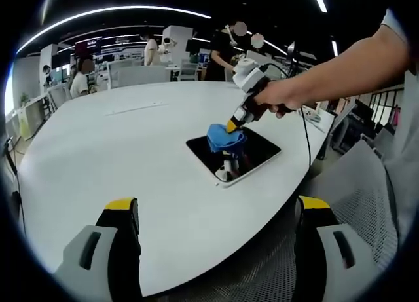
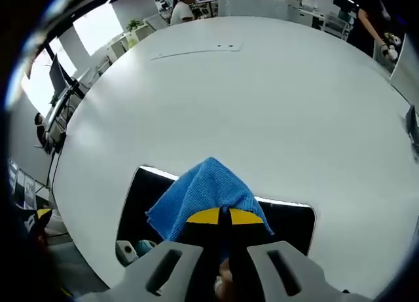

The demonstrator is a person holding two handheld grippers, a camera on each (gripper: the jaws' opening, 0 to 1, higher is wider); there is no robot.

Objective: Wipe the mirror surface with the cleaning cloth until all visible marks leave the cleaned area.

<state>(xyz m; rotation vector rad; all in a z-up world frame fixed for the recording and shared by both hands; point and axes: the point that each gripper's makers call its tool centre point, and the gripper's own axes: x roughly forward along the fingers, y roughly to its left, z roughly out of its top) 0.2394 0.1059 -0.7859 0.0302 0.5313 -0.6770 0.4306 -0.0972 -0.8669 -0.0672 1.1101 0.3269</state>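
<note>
Pinching the blue cleaning cloth (image 2: 208, 190) between the pressed-together yellow tips of my right gripper (image 2: 218, 216), I hold it on the dark mirror (image 2: 288, 220), which lies flat near the edge of the white table (image 2: 262, 99). My left gripper (image 1: 219, 213) hangs back off the table edge, jaws spread wide and holding nothing. Nothing steadies the mirror, so a hard stroke could slide it toward the edge. A loose pinch could drop the cloth. Whether marks remain under it, I cannot tell.

Large white oval table (image 1: 118, 158), dark rectangular mirror (image 1: 258, 156) flat on it
</note>
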